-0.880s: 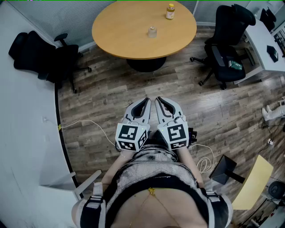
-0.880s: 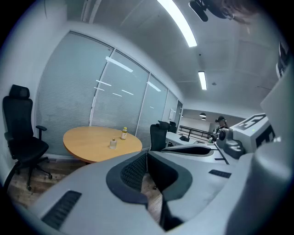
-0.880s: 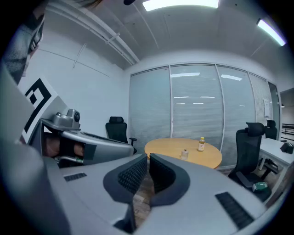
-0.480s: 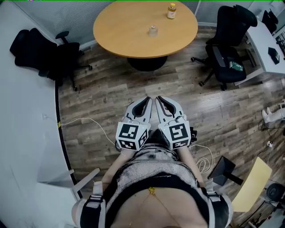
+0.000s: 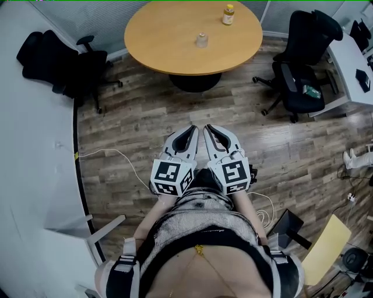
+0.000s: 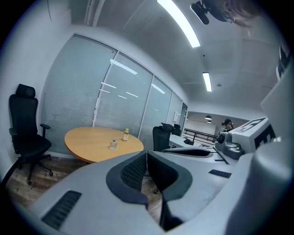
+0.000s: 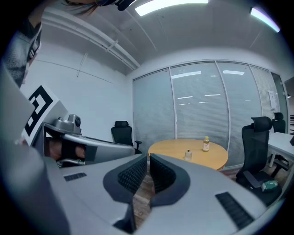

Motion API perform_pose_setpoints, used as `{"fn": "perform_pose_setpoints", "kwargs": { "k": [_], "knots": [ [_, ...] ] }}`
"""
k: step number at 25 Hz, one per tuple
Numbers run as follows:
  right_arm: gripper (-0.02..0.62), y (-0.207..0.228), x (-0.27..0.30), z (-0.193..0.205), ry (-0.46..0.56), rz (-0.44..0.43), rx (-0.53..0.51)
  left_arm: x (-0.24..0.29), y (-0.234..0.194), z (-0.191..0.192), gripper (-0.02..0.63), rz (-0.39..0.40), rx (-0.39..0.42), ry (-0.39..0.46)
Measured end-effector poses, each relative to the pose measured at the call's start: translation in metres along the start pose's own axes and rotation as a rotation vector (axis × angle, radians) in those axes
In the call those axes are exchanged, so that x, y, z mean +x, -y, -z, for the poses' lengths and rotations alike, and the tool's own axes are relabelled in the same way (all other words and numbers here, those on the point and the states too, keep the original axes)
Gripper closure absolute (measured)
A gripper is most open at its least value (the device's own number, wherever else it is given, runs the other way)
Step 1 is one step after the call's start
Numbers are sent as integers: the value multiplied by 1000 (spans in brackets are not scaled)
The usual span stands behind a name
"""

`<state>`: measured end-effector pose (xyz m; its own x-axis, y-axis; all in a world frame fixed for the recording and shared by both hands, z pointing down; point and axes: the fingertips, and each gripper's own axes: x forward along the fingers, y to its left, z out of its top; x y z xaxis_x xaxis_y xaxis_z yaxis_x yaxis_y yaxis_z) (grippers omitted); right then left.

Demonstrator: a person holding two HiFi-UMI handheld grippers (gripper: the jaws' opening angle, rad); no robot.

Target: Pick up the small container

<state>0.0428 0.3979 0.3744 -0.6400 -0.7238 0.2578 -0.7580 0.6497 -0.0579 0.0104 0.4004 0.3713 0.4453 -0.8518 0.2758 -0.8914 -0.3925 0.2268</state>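
Observation:
The small clear container (image 5: 201, 40) stands near the middle of a round wooden table (image 5: 163, 41) at the top of the head view. A yellow bottle (image 5: 228, 14) stands behind it. My left gripper (image 5: 190, 133) and right gripper (image 5: 209, 131) are held side by side in front of the person's body, over the wooden floor and well short of the table. Both are shut with nothing between the jaws. From the left gripper (image 6: 146, 156) the container (image 6: 113, 144) is far ahead, left of the jaws. From the right gripper (image 7: 148, 159) the container (image 7: 188, 153) is far ahead to the right.
Black office chairs stand left (image 5: 64, 64) and right (image 5: 303, 70) of the table. A white counter (image 5: 35, 174) runs along the left, and a white desk (image 5: 355, 70) is at the far right. A white cable (image 5: 113, 153) lies on the floor beside the person.
The head view has drifted slightly, so the table and chairs sit a little further right. Both grippers stay shut and side by side.

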Motion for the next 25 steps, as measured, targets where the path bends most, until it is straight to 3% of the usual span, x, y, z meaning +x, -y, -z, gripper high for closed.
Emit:
{"fn": "perform_pose_setpoints", "kwargs": {
  "k": [13,19,25],
  "knots": [
    [561,8,2,3,-6,-51,-11,3,-2,3,578,-61,-25,7],
    [561,11,12,2,-13,-44,-11,12,-9,0,580,-55,-10,1],
    [561,19,31,-5,-6,-17,-13,28,-22,-6,578,-11,-50,1]
  ]
}}
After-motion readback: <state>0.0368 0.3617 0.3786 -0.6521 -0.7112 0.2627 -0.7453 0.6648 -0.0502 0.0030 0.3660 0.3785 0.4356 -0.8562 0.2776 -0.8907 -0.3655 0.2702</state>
